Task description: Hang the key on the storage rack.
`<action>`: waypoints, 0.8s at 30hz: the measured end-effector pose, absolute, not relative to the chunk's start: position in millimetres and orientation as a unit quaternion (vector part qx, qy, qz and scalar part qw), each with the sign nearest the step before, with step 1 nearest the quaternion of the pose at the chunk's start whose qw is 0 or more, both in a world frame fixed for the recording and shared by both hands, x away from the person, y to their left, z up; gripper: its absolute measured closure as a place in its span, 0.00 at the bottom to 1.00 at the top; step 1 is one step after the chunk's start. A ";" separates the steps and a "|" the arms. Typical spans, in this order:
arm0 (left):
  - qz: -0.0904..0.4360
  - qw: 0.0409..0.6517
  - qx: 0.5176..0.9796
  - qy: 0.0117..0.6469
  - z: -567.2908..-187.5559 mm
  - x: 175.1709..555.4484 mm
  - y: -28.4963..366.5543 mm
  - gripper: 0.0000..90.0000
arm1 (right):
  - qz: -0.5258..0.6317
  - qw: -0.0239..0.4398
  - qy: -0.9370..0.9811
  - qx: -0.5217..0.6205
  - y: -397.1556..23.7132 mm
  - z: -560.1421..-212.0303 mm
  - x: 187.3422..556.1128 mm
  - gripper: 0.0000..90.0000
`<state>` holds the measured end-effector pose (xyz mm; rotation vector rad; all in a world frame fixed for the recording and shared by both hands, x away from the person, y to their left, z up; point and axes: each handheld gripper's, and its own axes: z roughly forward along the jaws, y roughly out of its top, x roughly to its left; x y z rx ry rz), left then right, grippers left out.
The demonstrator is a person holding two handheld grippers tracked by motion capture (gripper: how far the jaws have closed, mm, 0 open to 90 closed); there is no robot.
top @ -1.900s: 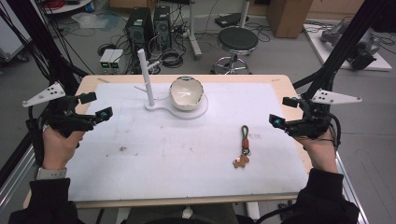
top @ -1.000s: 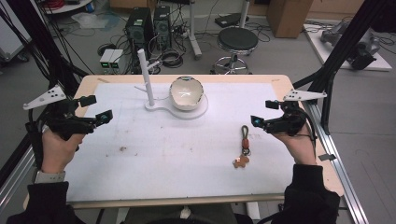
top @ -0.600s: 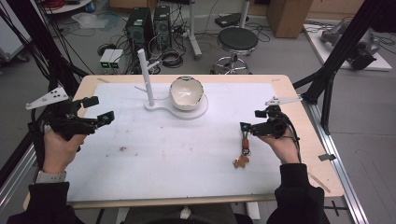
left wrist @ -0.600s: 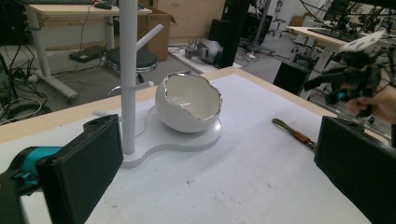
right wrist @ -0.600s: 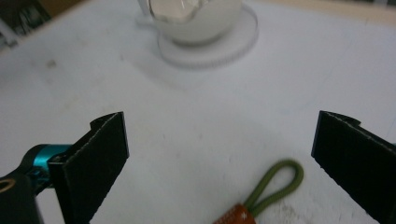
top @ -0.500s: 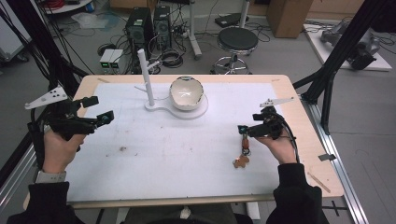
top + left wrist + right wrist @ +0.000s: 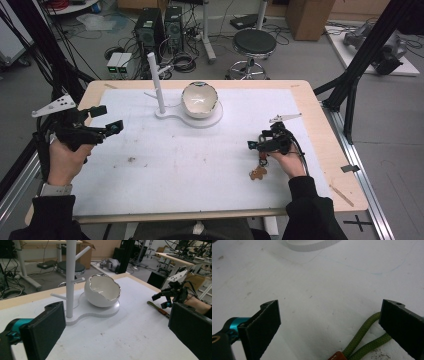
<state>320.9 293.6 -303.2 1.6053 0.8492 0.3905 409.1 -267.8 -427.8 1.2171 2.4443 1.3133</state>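
Right gripper [image 7: 256, 145] sits low over the keychain strap [image 7: 259, 169] on the right side of the counter [image 7: 310, 107], fingers [image 7: 263, 325] spread wide and empty. In the right gripper view the olive cord loop [image 7: 362, 340] lies just beside the right-hand finger, brown leather tab [image 7: 337, 356] at the bottom edge; cannot tell if cord and finger touch. Left gripper [image 7: 102, 120] hovers off the counter's left edge, fingers [image 7: 43, 331] wide, holding nothing. White stand with pegged post [image 7: 156, 82] and cracked-egg bowl [image 7: 199, 99] sit at the counter's far centre, well apart from both grippers.
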 end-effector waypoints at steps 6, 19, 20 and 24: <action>0.166 0.598 0.692 0.369 -305.3 321.4 293.7 0.02 | 0.417 0.054 0.809 0.410 -265.9 -434.0 412.6 0.04; 0.162 0.591 0.696 0.375 -309.7 323.4 293.3 0.02 | 0.371 0.105 0.825 0.414 -257.1 -441.7 409.4 0.26; 0.162 0.590 0.697 0.374 -309.5 323.3 293.2 0.02 | 0.369 0.122 0.819 0.422 -257.2 -442.2 407.8 0.39; 0.160 0.590 0.698 0.373 -309.9 323.6 292.7 0.02 | 0.361 0.149 0.808 0.441 -259.4 -441.9 406.2 0.60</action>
